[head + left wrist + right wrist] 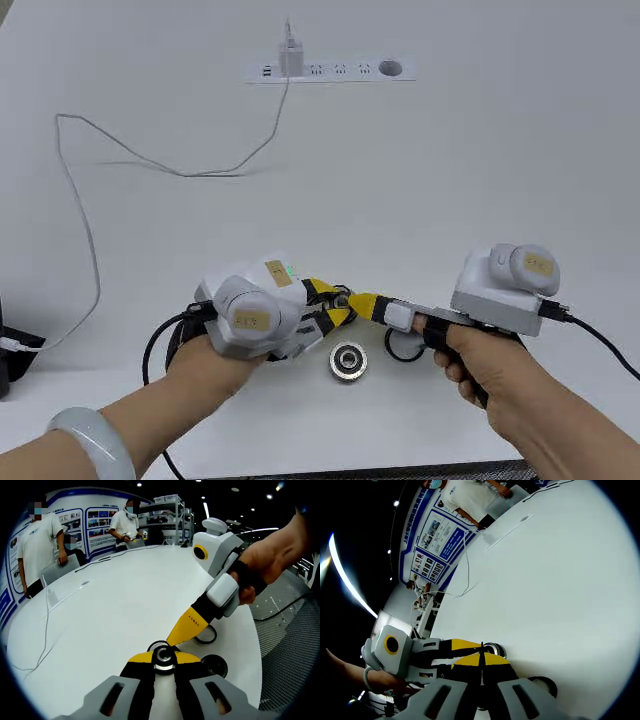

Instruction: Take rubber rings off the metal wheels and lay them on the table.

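My left gripper [333, 310] is shut on a small metal wheel [163, 659], held a little above the white table [420, 200]. From the right, my right gripper [358, 301] meets it, its yellow jaws pressed together on the black rubber ring [151, 645] at the wheel's rim. In the right gripper view the jaws [481, 653] are closed against the wheel [496, 649]. A second metal wheel [348, 361] lies on the table just below both grippers. A loose rubber ring [404, 347] lies to its right, under the right gripper.
A white power strip [330, 70] with a plugged charger sits at the far side, and its white cable [80, 220] loops down the left. A black cable [155, 345] trails from the left gripper. The table's front edge [400, 470] is near. People stand across the room [40, 540].
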`<control>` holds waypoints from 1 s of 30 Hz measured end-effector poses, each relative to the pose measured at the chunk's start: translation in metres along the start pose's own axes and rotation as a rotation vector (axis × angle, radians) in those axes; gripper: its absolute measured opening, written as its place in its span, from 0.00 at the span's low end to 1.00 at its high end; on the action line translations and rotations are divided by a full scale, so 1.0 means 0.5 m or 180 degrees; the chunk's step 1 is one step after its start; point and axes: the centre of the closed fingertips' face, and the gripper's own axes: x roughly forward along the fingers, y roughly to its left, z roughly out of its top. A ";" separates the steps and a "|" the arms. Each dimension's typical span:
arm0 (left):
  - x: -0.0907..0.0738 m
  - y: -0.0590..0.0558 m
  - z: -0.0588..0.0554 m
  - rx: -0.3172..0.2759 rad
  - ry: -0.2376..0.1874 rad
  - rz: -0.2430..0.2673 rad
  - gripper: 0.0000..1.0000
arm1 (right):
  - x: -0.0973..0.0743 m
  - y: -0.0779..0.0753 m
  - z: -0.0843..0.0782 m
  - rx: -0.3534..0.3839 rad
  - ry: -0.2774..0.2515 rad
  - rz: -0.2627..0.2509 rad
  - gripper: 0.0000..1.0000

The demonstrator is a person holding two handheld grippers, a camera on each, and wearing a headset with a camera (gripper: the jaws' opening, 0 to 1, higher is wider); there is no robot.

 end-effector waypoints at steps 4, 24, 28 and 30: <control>-0.002 -0.001 0.003 0.0010 -0.0025 -0.0015 0.16 | 0.000 -0.003 0.000 0.0008 -0.0008 -0.0034 0.02; -0.023 0.001 -0.002 -0.0009 -0.0072 0.0086 0.40 | -0.005 0.013 0.002 -0.0006 -0.0019 0.0040 0.02; -0.028 0.001 -0.005 -0.0039 -0.0084 0.0103 0.42 | -0.007 0.021 0.001 -0.0004 -0.0026 0.0068 0.02; -0.030 0.001 -0.006 -0.0052 -0.0097 0.0115 0.44 | -0.008 0.025 0.000 -0.0003 -0.0027 0.0084 0.02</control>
